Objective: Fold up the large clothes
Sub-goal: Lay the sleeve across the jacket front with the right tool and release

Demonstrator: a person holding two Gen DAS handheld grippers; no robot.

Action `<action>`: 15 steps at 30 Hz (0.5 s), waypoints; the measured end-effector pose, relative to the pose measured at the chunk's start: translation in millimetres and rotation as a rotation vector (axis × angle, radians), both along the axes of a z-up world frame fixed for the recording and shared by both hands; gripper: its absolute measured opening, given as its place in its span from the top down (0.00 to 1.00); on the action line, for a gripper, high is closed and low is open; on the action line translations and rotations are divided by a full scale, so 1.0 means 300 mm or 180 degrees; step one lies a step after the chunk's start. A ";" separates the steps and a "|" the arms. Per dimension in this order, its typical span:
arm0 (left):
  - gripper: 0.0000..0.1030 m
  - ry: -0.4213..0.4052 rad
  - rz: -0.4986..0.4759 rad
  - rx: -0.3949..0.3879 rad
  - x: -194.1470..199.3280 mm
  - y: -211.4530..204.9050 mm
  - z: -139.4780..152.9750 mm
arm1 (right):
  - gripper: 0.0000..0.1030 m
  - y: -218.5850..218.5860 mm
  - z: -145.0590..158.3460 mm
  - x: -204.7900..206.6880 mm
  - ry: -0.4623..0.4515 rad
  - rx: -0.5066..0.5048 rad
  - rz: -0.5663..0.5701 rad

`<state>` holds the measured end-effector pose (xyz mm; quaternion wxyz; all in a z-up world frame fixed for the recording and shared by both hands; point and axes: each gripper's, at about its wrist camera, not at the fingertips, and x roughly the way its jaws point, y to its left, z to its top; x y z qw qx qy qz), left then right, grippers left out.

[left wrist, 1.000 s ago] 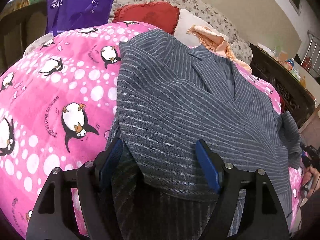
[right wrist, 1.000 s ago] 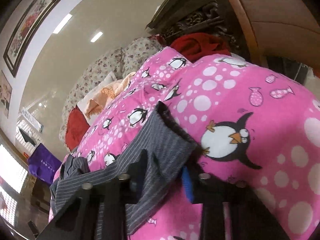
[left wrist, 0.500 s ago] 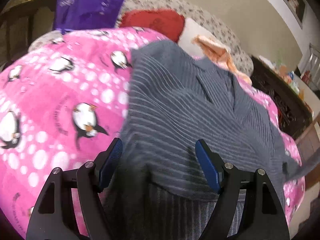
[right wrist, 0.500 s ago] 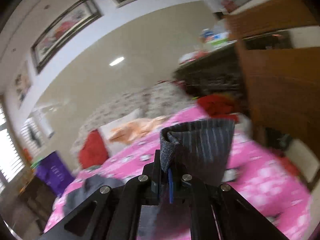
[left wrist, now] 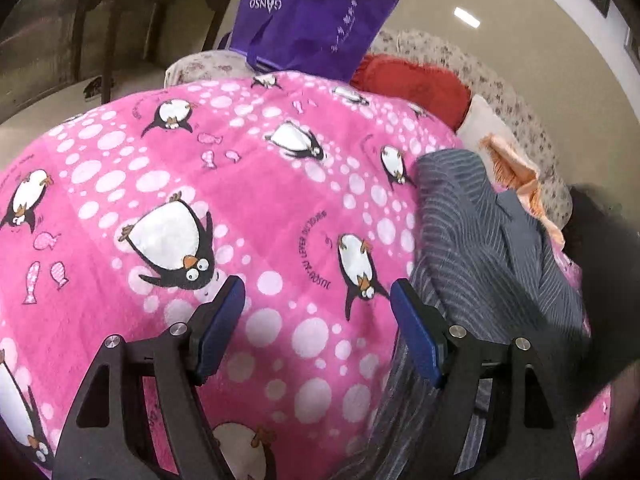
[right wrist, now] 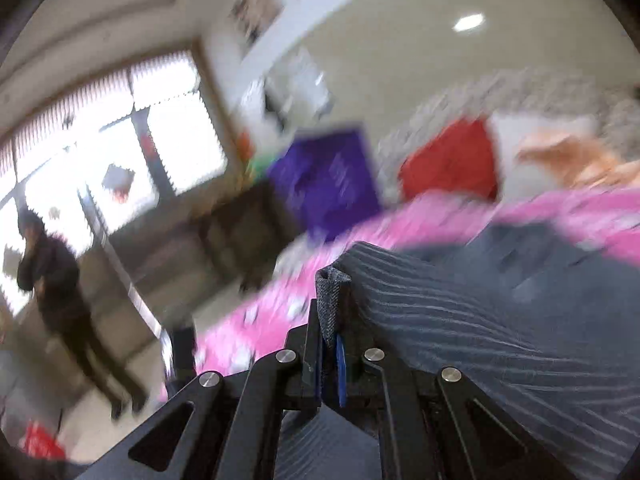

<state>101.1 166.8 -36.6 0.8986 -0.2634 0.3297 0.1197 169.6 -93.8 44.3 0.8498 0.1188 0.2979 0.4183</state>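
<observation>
A grey pinstriped jacket (left wrist: pixel 480 248) lies on a pink penguin blanket (left wrist: pixel 224 184), at the right of the left wrist view. My left gripper (left wrist: pixel 318 320) is open and empty above the blanket, just left of the jacket's edge. My right gripper (right wrist: pixel 330 344) is shut on a fold of the jacket's fabric (right wrist: pixel 332 300) and holds it up; the rest of the jacket (right wrist: pixel 500 320) trails off to the right. The right wrist view is blurred by motion.
A purple bag (left wrist: pixel 316 16), a red cushion (left wrist: pixel 412 84) and a peach cloth (left wrist: pixel 516 176) sit at the bed's far side. A dark wooden table (left wrist: pixel 132 28) stands at the far left. A person in dark clothes (right wrist: pixel 60 288) stands by the window.
My left gripper has swung left, off the jacket and over the bare blanket. My right gripper has closed on the jacket's sleeve end, lifted it and swung it left across the bed.
</observation>
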 end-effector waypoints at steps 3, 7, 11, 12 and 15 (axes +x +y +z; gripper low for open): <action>0.27 0.0045 -0.0043 0.0045 0.008 -0.009 0.000 | 0.96 0.139 -0.215 0.026 0.0445 -0.0303 0.0166; 0.27 0.0045 -0.0051 0.0010 0.012 0.000 -0.002 | 0.81 0.164 -0.320 0.050 0.0949 -0.0513 0.0180; 0.27 -0.0039 -0.0087 -0.0013 0.009 -0.003 0.014 | 0.38 0.050 -0.244 -0.039 0.0847 -0.0501 0.0073; 0.27 -0.0099 -0.0101 -0.0005 0.004 -0.008 0.029 | 0.38 -0.005 -0.216 -0.068 0.0688 -0.0569 -0.0050; 0.27 -0.0368 -0.0329 0.0040 -0.006 -0.070 0.108 | 0.41 -0.227 -0.153 -0.113 0.0387 -0.0595 -0.0640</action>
